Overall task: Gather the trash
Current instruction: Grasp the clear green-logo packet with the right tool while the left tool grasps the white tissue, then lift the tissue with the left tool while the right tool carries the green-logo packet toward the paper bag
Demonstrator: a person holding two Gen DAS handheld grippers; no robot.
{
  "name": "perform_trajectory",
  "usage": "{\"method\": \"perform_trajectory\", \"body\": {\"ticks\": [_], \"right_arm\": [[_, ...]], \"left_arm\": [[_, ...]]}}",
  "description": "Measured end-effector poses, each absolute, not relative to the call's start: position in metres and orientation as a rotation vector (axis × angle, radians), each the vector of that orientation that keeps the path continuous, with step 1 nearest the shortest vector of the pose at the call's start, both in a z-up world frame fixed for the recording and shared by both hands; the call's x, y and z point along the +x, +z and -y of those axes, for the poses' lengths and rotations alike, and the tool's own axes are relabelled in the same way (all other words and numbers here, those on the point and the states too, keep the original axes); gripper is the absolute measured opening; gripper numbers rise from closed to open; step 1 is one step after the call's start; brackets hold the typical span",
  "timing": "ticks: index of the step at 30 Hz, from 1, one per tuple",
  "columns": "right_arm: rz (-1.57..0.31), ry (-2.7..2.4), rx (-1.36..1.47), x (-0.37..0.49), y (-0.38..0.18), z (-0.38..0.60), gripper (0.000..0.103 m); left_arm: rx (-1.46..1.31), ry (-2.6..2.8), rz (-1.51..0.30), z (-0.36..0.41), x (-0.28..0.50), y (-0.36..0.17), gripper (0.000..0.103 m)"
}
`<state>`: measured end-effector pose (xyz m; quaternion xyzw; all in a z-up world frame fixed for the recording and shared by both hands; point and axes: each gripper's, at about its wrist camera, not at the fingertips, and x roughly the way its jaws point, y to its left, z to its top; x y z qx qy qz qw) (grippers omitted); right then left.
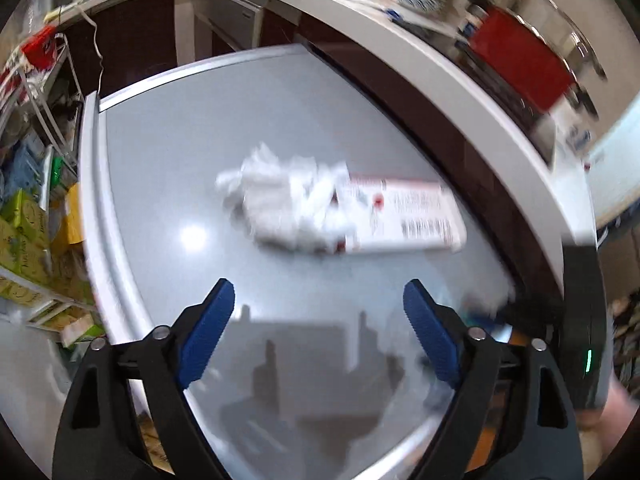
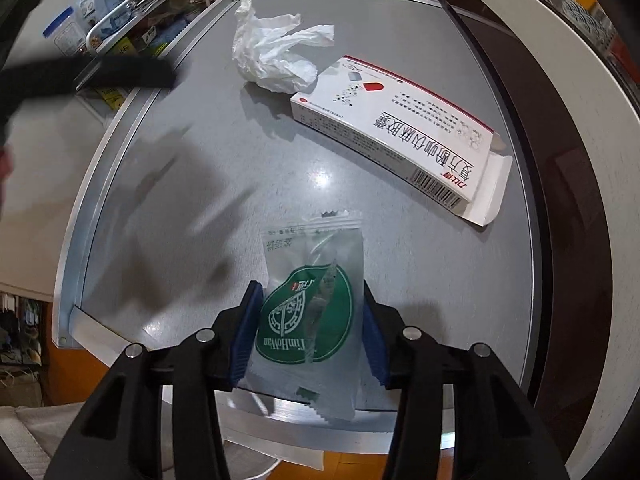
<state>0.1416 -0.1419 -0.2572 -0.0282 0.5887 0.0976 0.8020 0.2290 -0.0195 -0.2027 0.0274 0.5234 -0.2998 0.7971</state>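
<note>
A crumpled white tissue [image 1: 280, 196] [image 2: 272, 56] lies on the grey table [image 1: 180, 140] [image 2: 180, 168], touching one end of a white and red medicine box [image 1: 408, 216] [image 2: 400, 128] whose far flap hangs open. My left gripper [image 1: 318, 286] hovers open over the table short of both, with nothing between its blue pads; in the right wrist view it shows as a dark blur [image 2: 88, 76] at the left. My right gripper [image 2: 310, 288] points down at the table's near edge, its pads pressed on the sides of a clear sachet with a green logo [image 2: 308, 312].
A white counter [image 1: 440, 64] [image 2: 580, 100] curves along the table's far side, crowded with dishes and a red item [image 1: 520, 68]. A wire rack with boxes and packets [image 1: 32, 220] [image 2: 132, 12] stands off the table's left edge. Wooden floor shows below.
</note>
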Motion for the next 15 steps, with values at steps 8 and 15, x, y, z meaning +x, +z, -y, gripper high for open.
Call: {"method": "perform_trajectory", "body": {"ticks": [8,15], "right_arm": [[-1.258,0.204,-0.027,0.139,-0.256,0.149,0.048],[-1.254,0.215,0.015,0.134,-0.255,0.158,0.046]], "left_arm": [[-0.129,-0.560,-1.200,0.031,0.287,-0.236,0.088],[-0.240,-0.627,-1.281,0.019,0.296,-0.261,0.040]]}}
